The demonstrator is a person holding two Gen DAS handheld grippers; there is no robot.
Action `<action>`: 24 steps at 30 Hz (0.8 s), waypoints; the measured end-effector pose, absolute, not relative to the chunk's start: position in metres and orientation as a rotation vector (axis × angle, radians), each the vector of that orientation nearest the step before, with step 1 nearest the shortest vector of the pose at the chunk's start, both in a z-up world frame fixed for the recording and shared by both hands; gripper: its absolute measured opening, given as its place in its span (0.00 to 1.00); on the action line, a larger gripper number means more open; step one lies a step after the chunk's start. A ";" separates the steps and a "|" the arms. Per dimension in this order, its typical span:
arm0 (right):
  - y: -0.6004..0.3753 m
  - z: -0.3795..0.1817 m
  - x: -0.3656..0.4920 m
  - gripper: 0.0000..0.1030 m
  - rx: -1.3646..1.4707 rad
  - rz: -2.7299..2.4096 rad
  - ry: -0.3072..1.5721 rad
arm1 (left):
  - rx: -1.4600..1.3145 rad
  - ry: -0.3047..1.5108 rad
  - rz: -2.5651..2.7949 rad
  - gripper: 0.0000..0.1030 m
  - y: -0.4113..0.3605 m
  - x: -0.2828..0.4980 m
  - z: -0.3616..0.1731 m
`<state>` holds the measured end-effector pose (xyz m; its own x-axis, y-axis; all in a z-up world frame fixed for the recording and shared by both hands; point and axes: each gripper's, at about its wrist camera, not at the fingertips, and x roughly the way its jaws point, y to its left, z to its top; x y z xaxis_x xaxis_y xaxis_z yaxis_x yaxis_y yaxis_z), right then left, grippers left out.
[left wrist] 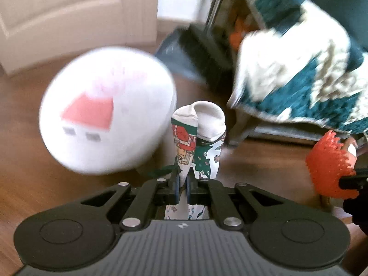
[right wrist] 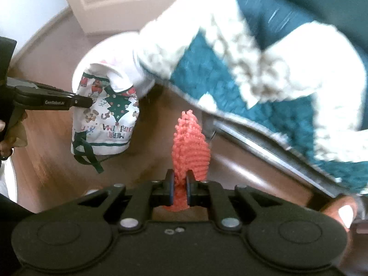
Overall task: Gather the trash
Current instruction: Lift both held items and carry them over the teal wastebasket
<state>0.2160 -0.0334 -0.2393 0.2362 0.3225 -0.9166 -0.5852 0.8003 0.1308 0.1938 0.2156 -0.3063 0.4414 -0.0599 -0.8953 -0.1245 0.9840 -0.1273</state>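
Nearest the lens in the left wrist view, the left gripper [left wrist: 181, 189] is clenched on a Christmas-print cloth bag [left wrist: 199, 142], its pads pinching the fabric low in the frame so the bag stands up between them toward the centre. In the right wrist view the same bag [right wrist: 108, 115] hangs at middle left from the left gripper's black fingers [right wrist: 78, 102], its green drawstring dangling. The thin pinch on the edge probably serves to carry it clear of the wooden floor [left wrist: 34, 161].

Left of the bag in the left view sits a round white object with a red shape on it [left wrist: 105, 117], blurred; what it is I cannot tell. Behind it, upper left, a pale door [left wrist: 69, 18].

The right gripper [right wrist: 180, 192], bottom centre of its own view, is closed on a nubby orange cloth [right wrist: 189, 147], which rises upright from the pads; the same cloth shows at the right edge of the left view [left wrist: 329, 163]. Both pieces look gathered for disposal, though no bin is clearly visible.

Upper right in both views, a teal-and-cream blanket [right wrist: 264, 73] drapes over furniture with a pale rail [right wrist: 264, 147] beneath. It overhangs near both held items and could snag them.
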 end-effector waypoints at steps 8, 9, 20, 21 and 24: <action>-0.057 -0.127 0.198 0.08 -0.260 0.670 0.943 | -0.061 0.898 0.061 0.05 0.193 0.195 -0.174; -0.061 -0.111 0.197 0.08 -0.271 0.682 0.904 | -0.047 0.869 0.065 0.05 0.189 0.194 -0.157; -0.101 0.041 0.196 0.08 -0.300 0.684 0.573 | -0.005 0.568 0.092 0.05 0.142 0.197 0.018; -0.104 0.055 0.198 0.08 -0.296 0.680 0.548 | -0.002 0.553 0.087 0.05 0.138 0.199 0.032; -0.114 0.089 0.204 0.08 -0.293 0.660 0.480 | -0.001 0.496 0.078 0.05 0.122 0.205 0.072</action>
